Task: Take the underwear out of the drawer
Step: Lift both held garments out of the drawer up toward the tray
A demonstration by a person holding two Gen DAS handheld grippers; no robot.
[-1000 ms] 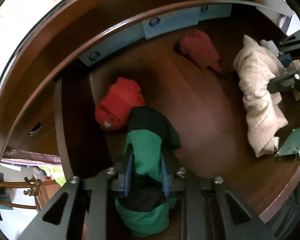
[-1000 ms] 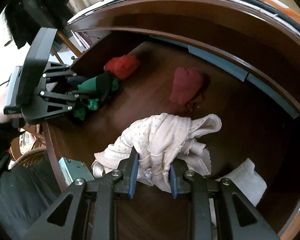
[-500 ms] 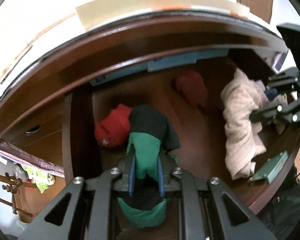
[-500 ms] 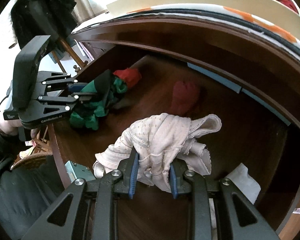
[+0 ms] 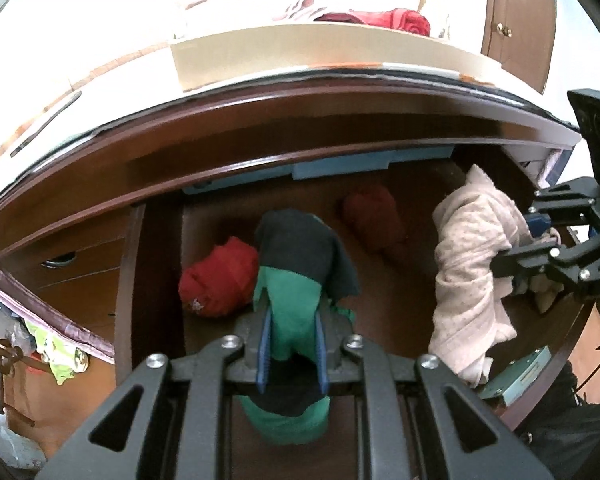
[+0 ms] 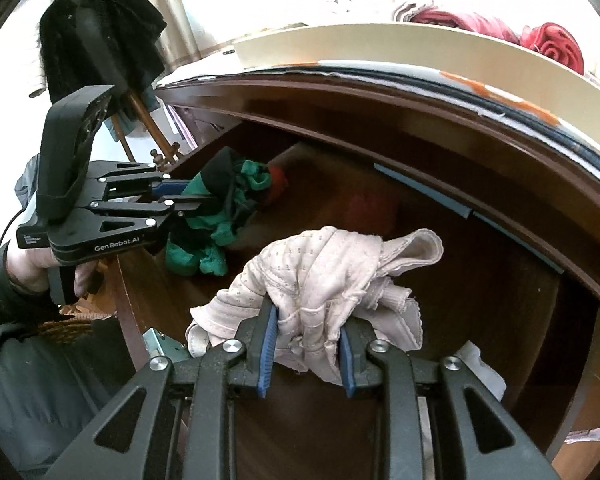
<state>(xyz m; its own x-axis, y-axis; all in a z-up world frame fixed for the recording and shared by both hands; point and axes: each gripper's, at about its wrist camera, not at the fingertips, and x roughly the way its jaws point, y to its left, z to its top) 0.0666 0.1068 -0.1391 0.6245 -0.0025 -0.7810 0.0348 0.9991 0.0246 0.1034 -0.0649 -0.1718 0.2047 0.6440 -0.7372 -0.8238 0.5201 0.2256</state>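
Dark wooden dresser (image 5: pixel 340 128) under bright, washed-out daylight. Brown wooden door (image 5: pixel 516 20) with brass knob at far right. Black garment (image 6: pixel 100 32) hangs on wooden stand. Red fabric (image 6: pixel 552 46) piled behind dresser top.

You hold green-and-black underwear (image 5: pixel 292 280), pale pink dotted underwear (image 6: pixel 320 276); red bundle (image 5: pixel 216 282), dark brown drawer (image 5: pixel 400 280), blue-padded fingers (image 5: pixel 265 354).

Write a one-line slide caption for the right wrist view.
Right claw clamps pale dotted underwear above the open drawer; left claw holds a green-and-black pair.
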